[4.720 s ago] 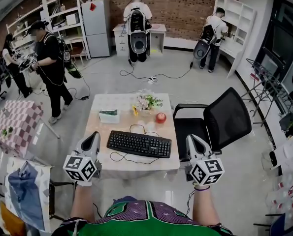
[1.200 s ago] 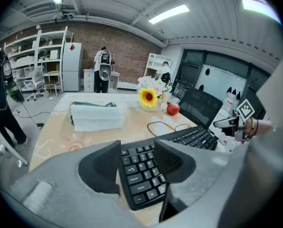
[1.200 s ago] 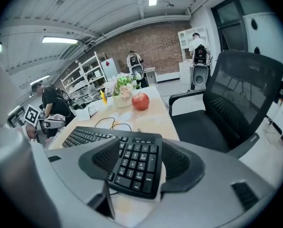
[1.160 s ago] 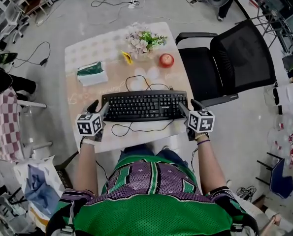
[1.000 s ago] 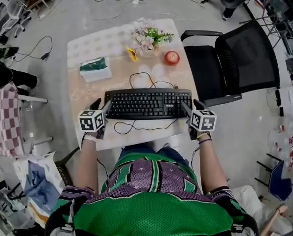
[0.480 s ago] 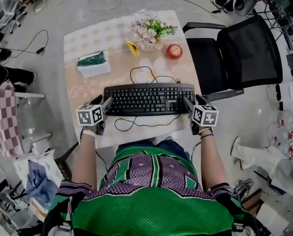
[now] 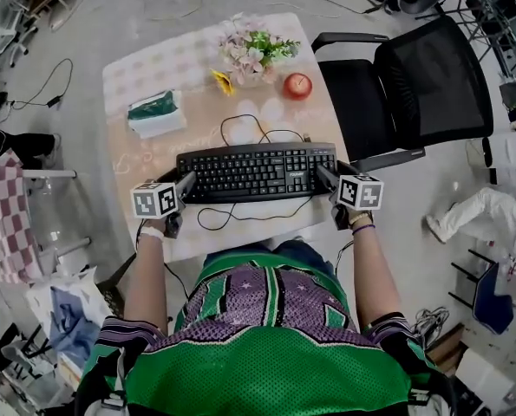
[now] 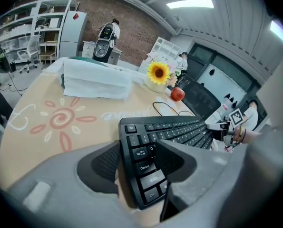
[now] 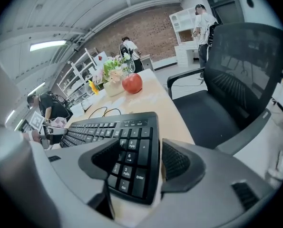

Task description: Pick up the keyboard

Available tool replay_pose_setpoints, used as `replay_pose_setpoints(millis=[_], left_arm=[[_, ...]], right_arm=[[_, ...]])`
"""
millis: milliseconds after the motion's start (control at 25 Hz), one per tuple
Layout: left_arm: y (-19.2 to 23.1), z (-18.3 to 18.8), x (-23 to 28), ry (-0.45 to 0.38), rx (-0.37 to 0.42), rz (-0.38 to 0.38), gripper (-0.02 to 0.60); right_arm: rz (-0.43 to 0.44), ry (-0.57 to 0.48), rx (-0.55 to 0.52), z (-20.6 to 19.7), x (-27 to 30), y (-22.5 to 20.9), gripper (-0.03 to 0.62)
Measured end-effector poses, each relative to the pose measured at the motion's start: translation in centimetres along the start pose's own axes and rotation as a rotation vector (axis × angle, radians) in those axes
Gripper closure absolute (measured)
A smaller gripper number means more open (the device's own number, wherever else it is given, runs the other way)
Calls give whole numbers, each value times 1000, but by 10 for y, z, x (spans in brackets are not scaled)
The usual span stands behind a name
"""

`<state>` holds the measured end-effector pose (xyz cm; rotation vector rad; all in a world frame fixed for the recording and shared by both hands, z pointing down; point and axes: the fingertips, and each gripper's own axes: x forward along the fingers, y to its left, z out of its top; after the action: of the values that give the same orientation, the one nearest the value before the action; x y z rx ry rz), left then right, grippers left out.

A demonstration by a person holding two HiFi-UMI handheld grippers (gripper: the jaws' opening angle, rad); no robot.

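Keyboard (image 7: 256, 170): black, lying flat on the counter (image 7: 145, 159), near its front edge. My left hand-held gripper (image 7: 186, 183): jaws spread wide, having just been opening, with the keyboard's left end between them. My right hand-held gripper (image 7: 321, 174): jaws spread, astride the keyboard's right end at the number pad.

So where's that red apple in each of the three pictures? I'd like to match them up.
Head view: the red apple sits at the table's far right, beyond the keyboard.
Left gripper view: the apple is just above centre, right of the flowers.
Right gripper view: the apple is above centre, right of the flowers.
Shared landmark: the flowers stand just left of the apple in every view.
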<state>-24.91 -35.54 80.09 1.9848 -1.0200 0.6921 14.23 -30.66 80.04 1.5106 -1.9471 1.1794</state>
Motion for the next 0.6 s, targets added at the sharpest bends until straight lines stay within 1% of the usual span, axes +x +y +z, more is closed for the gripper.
replay_pose_setpoints(millis=[80, 200, 360, 520, 600], left_arm=[[0, 0, 0, 12, -2, 0, 350], [-1, 3, 2, 12, -3, 0, 350], [0, 1, 2, 24, -36, 30, 350], [-2, 6, 1, -8, -105, 20, 350], [-1, 6, 1, -16, -122, 14, 350]], right_arm=[[30, 1, 15, -2, 1, 1, 329], [42, 3, 23, -3, 4, 1, 327], [24, -1, 18, -3, 5, 2, 322], [-10, -5, -1, -2, 5, 3, 322], [-20, -5, -3, -3, 4, 4, 322]])
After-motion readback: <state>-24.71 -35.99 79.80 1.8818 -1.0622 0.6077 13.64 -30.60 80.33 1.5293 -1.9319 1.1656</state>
